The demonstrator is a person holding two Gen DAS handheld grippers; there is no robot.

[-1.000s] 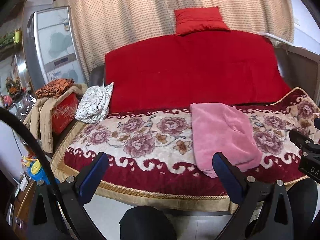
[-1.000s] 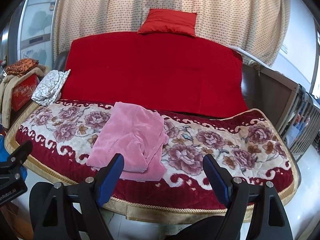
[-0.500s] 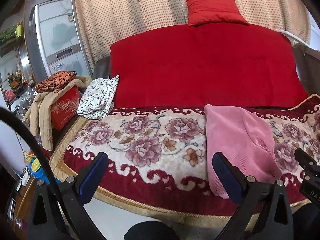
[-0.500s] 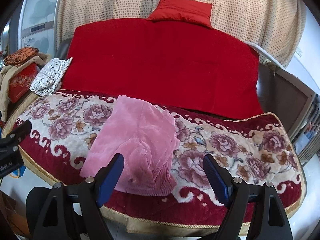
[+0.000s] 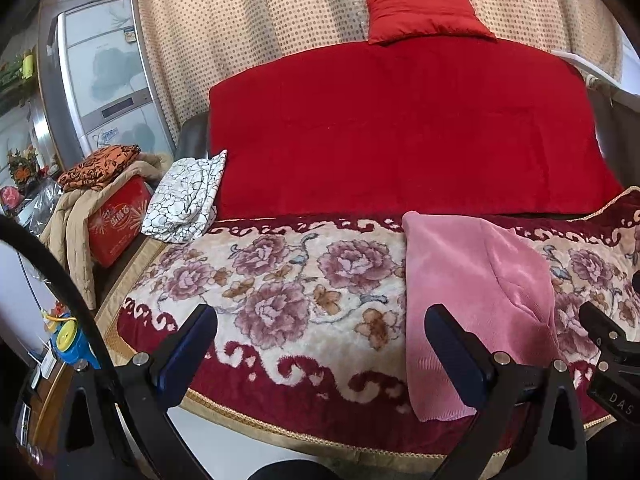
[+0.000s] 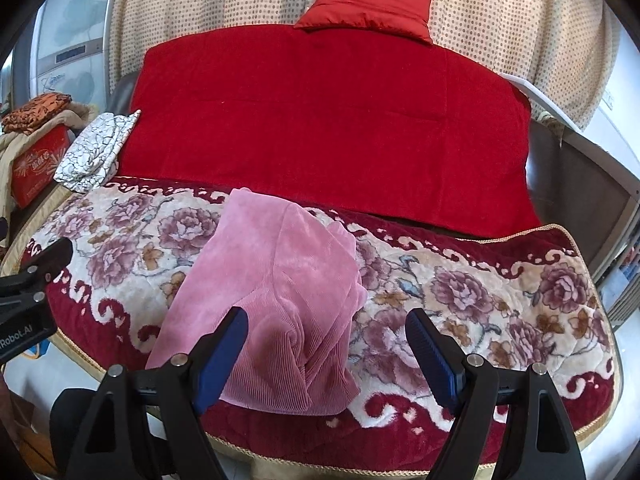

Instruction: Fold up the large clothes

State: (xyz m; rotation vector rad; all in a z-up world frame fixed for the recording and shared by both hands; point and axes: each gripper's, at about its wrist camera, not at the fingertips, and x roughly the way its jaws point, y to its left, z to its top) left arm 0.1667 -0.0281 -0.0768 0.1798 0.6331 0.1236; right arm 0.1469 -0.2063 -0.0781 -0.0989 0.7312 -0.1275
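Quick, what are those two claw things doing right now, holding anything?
Left gripper: open, holding nothing.
Right gripper: open, holding nothing, above the pink garment.

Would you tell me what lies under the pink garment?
The pink garment rests on the floral blanket covering the sofa seat; whatever lies beneath its folds is hidden.

I see a sofa (image 5: 192, 140) under a floral blanket (image 5: 280, 300), its back draped in red cloth (image 5: 400, 128) with a red cushion (image 5: 424, 14) on the top edge. Dotted curtains (image 5: 248, 32) hang behind. A fridge (image 5: 100, 80) stands at the left, beside a red box (image 5: 116, 220) piled with clothes.
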